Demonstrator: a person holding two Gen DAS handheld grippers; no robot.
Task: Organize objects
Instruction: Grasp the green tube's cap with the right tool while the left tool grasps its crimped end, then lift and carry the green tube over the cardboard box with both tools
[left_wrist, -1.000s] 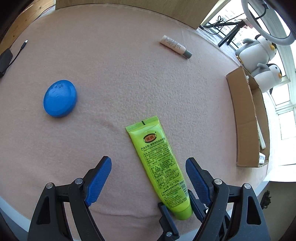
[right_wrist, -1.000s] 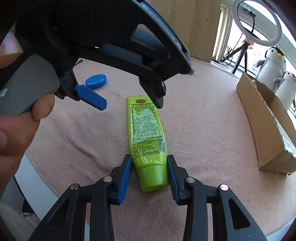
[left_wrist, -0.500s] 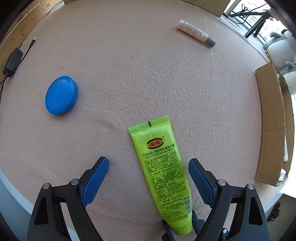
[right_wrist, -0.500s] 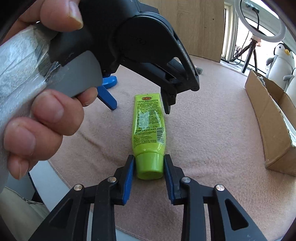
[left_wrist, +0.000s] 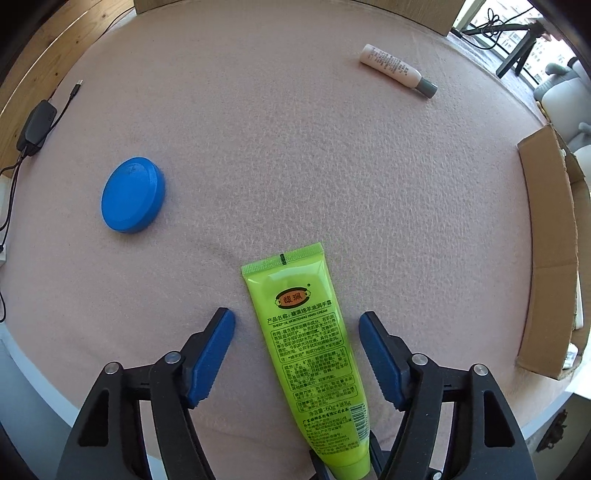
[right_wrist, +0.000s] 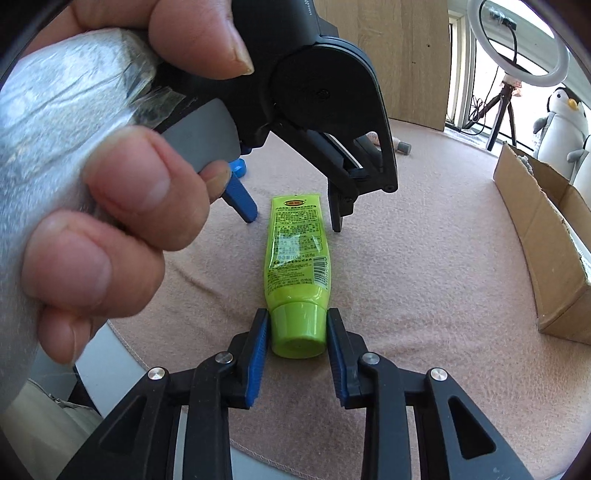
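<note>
The jaws of the right gripper (right_wrist: 297, 334) stand closed on the cap of the green hand-cream tube (right_wrist: 295, 251), one blue pad pressed to each side of the cap, while the tube lies flat on the pink-covered table (right_wrist: 424, 277) with its crimped end pointing away from the camera. The jaws of the left gripper (left_wrist: 295, 350) are spread wide, one on each side of the tube (left_wrist: 310, 354) about midway along its length, and neither blue pad touches it; the printed label faces up between them. In the right wrist view a person's hand (right_wrist: 110, 229) wraps the taped grey handle of the left gripper, which stands over the far half of the tube. Elsewhere on the table, a round blue lid (left_wrist: 133, 195) lies well apart to the left, and a small white tube with a grey cap (left_wrist: 397, 70) lies near the far edge. An open cardboard box (left_wrist: 550, 251) sits at the right edge of the table. A black adapter with its cable (left_wrist: 37, 125) rests at the left edge. Beyond the box, penguin plush toys (right_wrist: 561, 122) and a ring light (right_wrist: 517, 40) on a tripod stand by the window.
</note>
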